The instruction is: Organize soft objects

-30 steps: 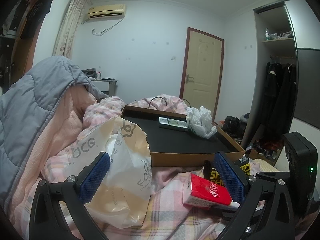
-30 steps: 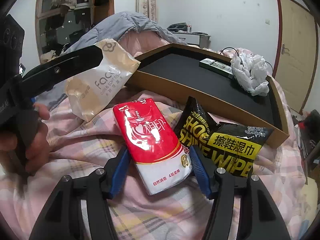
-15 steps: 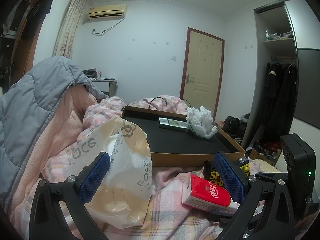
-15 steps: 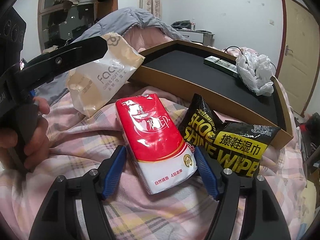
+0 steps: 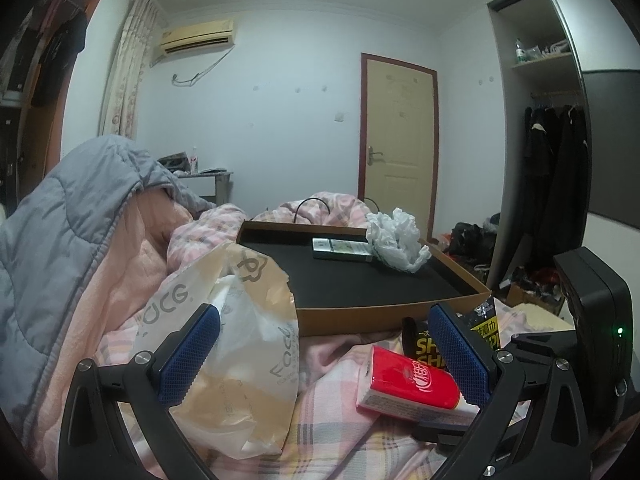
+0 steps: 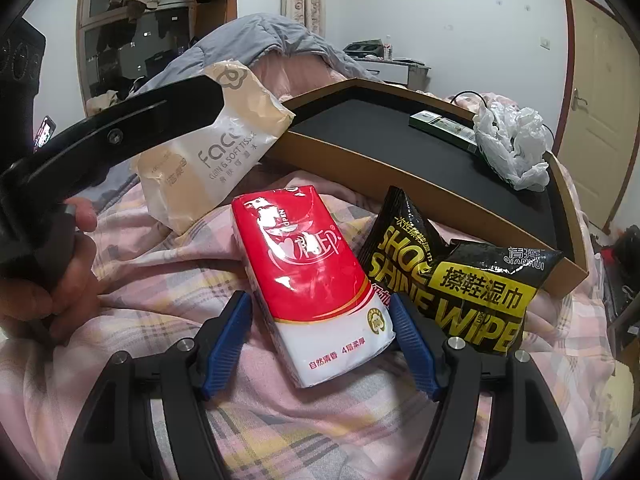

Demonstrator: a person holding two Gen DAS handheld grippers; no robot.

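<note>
The right claw (image 6: 318,344) is straddling the red pack (image 6: 310,284) near the tray (image 6: 440,204), jaws gaping apart, pack's long axis running between them.

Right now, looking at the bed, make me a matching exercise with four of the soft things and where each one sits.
Things:
1. red tissue pack
2. black shoe shine wipes pouch
3. crumpled white plastic bag
4. beige facial tissue pack

Places:
A. inside the brown tray, beside a green box
B. between the right gripper pads, on the plaid sheet
C. leaning against the tray's left corner
D. against the tray's front wall, right of the red pack

Pairs: 1-B, 2-D, 3-A, 4-C
</note>
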